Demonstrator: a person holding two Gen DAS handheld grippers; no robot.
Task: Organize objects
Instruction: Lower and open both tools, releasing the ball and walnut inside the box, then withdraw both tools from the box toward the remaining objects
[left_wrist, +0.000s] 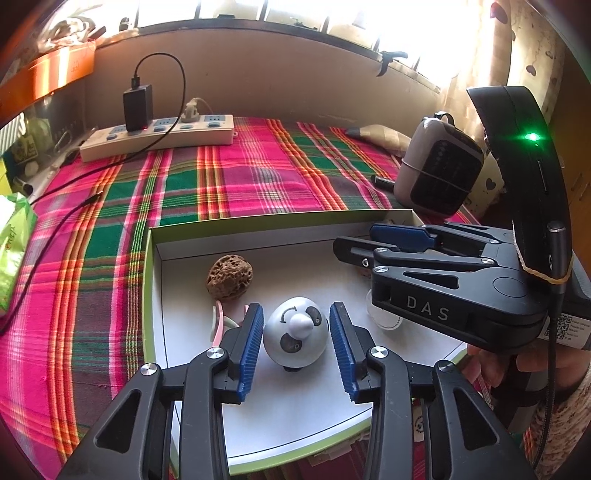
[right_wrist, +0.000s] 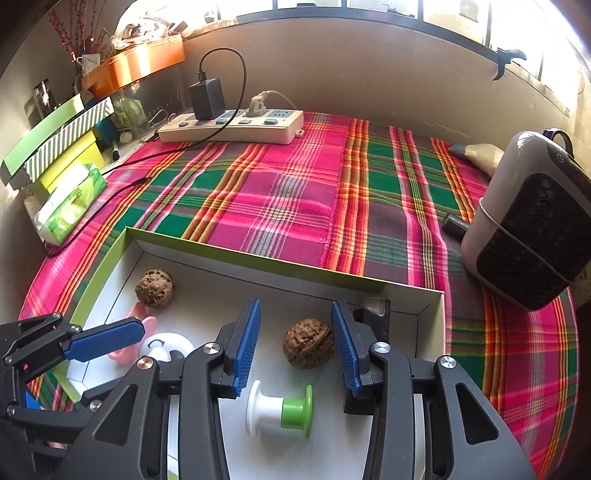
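Your left gripper (left_wrist: 296, 343) — jaws spread around the upright panda top (left_wrist: 295, 334) in the box (left_wrist: 153, 295). Your right gripper (right_wrist: 296, 345) — jaws spread; only its view shows the spool (right_wrist: 280, 410), axis lying left-right.

A tray (right_wrist: 258, 254) is lying on the counter (right_wrist: 295, 192), holding two walnuts (right_wrist: 154, 288) (right_wrist: 308, 348), a spool (right_wrist: 280, 411) before the right one, and a timer (left_wrist: 295, 332). A power strip (right_wrist: 231, 127) is lying behind.

My right tool (left_wrist: 402, 236) covers the box's (left_wrist: 155, 258) far right corner and most of a clear round thing (left_wrist: 384, 317) I cannot identify. My left tool (right_wrist: 107, 341) hides part of the pink clip (right_wrist: 147, 326) and panda top (right_wrist: 166, 345).
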